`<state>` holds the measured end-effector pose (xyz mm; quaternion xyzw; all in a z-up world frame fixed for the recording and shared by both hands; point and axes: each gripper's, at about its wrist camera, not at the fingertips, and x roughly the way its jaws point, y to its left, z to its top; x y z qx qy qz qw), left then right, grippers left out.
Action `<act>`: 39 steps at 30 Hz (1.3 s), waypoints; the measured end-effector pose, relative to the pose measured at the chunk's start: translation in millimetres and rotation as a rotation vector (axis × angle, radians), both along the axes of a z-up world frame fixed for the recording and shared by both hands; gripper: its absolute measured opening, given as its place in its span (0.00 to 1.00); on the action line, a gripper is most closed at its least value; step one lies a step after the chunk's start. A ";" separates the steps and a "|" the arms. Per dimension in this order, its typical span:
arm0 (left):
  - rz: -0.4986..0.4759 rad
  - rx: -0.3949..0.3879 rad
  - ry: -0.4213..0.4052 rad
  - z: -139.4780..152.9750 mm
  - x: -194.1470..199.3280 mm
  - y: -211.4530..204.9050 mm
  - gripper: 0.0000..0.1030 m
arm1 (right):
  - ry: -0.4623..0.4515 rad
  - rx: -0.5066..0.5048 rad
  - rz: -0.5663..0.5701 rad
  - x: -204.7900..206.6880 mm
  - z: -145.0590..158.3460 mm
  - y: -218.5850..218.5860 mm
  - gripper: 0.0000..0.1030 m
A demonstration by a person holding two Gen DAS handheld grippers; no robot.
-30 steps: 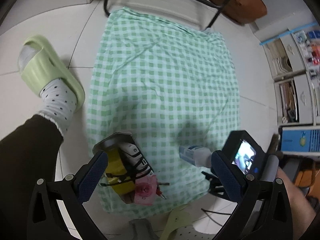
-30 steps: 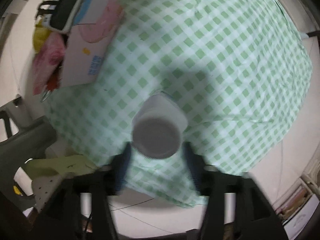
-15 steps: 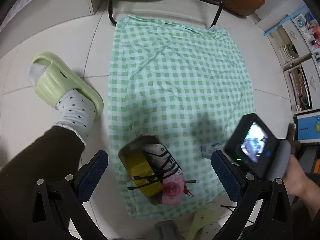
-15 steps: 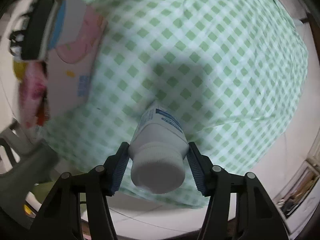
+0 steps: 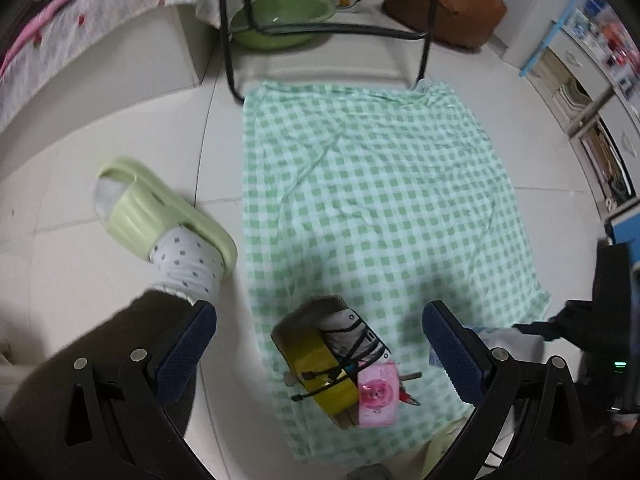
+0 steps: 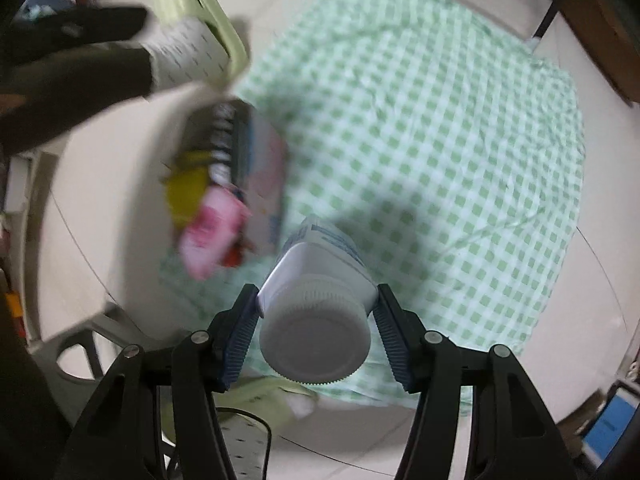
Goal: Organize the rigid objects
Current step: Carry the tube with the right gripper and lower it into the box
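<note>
white bottle (image 6: 316,300) between right hand-held gripper (image 6: 316,334) pads

Left gripper (image 5: 319,354) pointing steeply down, jaws wide and empty, right gripper (image 6: 316,322) clamped on white bottle (image 6: 316,304)

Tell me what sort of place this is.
Probably a bedroom or dorm room at home: a green checked cloth spread on a tiled floor, a bed with pink bedding, and a green washbasin under a stool.

White bottle (image 6: 320,280) label: blue print, blurred, unreadable. No other legible text.
</note>
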<state>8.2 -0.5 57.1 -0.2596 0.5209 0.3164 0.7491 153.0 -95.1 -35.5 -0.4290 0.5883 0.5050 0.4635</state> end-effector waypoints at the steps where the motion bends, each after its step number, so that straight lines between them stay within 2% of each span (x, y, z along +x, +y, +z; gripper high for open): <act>1: -0.007 0.012 -0.001 2.0 -1.3 -2.6 1.00 | 0.016 0.015 -0.023 -1.0 4.4 -0.9 0.58; 3: -0.015 0.033 -0.002 4.7 -3.7 -6.0 1.00 | 0.047 0.053 -0.074 -6.1 17.6 -3.0 0.58; 8: 0.018 0.043 -0.022 8.7 -13.5 -5.8 1.00 | 0.099 0.121 -0.099 -27.7 38.1 -2.5 0.58; 14: 0.079 0.031 -0.051 14.2 -25.0 8.5 1.00 | 0.147 0.156 -0.108 -51.2 38.7 10.5 0.58; 17: 0.124 0.011 -0.074 15.3 -32.2 17.0 1.00 | 0.132 0.165 -0.086 -61.0 33.5 24.1 0.58; 21: 0.172 -0.020 -0.088 13.0 -40.5 26.7 1.00 | 0.054 0.186 -0.049 -74.0 18.1 40.8 0.58; 24: 0.185 -0.037 -0.085 10.8 -42.4 31.4 1.00 | 0.024 0.123 -0.029 -83.5 -13.8 42.8 0.58; 27: 0.190 -0.041 -0.083 11.0 -43.7 34.7 1.00 | 0.054 0.108 -0.064 -83.4 -17.8 45.5 0.58; 32: 0.226 -0.043 -0.094 11.0 -50.7 40.0 1.00 | 0.143 0.163 -0.094 -77.8 8.8 58.5 0.57; 34: 0.246 -0.022 -0.088 12.1 -53.7 41.3 1.00 | 0.190 0.215 -0.145 -70.4 23.0 63.3 0.57; 39: 0.280 0.002 -0.132 18.6 -59.6 41.3 1.00 | 0.195 0.285 -0.245 -58.5 19.4 84.4 0.57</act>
